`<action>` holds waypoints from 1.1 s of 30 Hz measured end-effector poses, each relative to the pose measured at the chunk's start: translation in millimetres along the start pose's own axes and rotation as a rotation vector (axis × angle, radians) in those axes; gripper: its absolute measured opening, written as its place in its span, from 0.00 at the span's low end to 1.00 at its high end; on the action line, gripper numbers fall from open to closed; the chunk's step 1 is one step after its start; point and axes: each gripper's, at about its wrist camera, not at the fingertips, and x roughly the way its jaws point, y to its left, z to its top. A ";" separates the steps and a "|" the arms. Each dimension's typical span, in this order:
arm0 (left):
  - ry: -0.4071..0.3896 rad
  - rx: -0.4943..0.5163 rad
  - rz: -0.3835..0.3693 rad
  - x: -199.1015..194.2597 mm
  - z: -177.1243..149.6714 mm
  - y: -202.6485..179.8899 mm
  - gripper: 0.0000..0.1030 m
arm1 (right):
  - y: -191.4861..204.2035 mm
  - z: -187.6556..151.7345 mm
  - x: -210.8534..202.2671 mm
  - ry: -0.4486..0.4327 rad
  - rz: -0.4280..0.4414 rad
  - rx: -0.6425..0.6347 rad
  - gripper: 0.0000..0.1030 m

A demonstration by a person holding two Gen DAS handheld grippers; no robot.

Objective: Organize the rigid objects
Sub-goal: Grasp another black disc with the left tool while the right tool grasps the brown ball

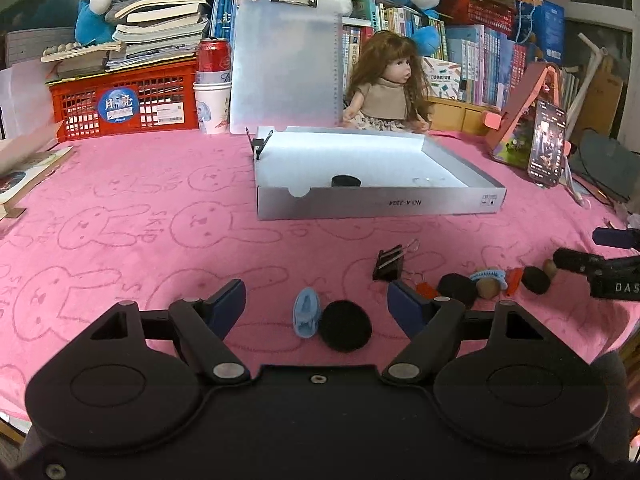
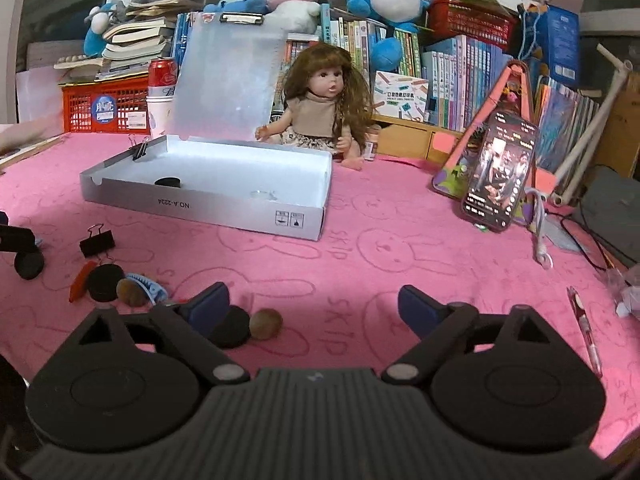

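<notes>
Small rigid objects, among them a black round disc, a light-blue plastic clip and a black binder clip, are scattered on the pink rabbit-print cloth before the open grey cardboard box. The left gripper is held wide open around disc and clip, untouched. The right gripper is held open, empty.
</notes>
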 end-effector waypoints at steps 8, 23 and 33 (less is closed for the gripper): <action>0.033 -0.004 -0.012 -0.8 -8.2 -4.1 0.42 | 6.0 -6.0 1.6 0.014 0.018 -0.009 0.61; 0.045 0.047 -0.039 5.5 -16.2 -20.2 0.35 | 19.9 -7.6 10.3 0.031 0.061 -0.029 0.30; 0.032 0.087 -0.046 11.6 -17.5 -33.2 0.34 | 20.4 -7.3 9.8 0.031 0.065 -0.022 0.22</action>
